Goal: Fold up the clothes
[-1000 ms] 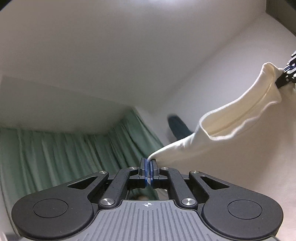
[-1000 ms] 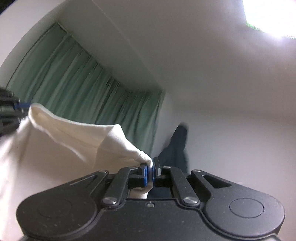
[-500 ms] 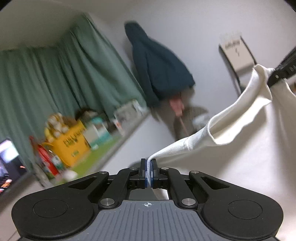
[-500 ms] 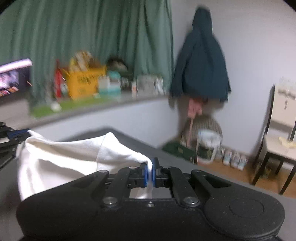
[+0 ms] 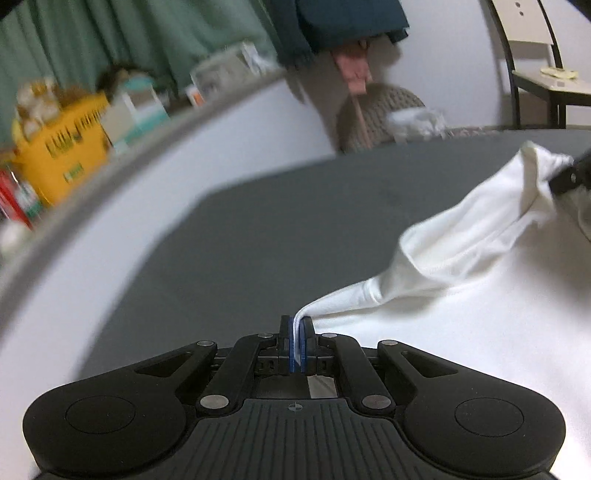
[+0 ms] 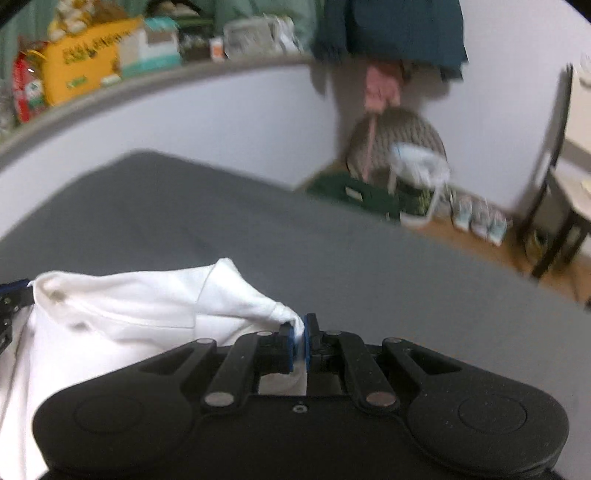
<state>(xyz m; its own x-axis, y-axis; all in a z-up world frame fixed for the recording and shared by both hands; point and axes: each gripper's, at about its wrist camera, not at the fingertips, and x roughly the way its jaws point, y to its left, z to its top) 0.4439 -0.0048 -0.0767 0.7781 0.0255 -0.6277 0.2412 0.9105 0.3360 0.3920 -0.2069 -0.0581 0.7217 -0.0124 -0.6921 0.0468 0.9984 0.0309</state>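
A white garment (image 5: pixel 461 306) hangs between my two grippers over a dark grey surface (image 5: pixel 295 221). My left gripper (image 5: pixel 297 328) is shut on one top corner of it. My right gripper (image 6: pixel 301 328) is shut on the other corner of the white garment (image 6: pixel 147 302). The cloth's top edge sags between them and the rest drapes down below. The right gripper's tip shows at the right edge of the left wrist view (image 5: pixel 569 177). The left gripper's tip shows at the left edge of the right wrist view (image 6: pixel 11 295).
A grey ledge (image 6: pixel 147 85) with a yellow box (image 6: pixel 85 51) and several packages runs behind the grey surface (image 6: pixel 332 258). A dark jacket (image 6: pixel 388 29) hangs on the wall. A woven basket (image 6: pixel 399 144) and a chair (image 6: pixel 561 184) stand at the right.
Both grippers have tipped down from facing the ceiling to facing the grey surface, carrying the white garment down with them. Both stay shut on its corners.
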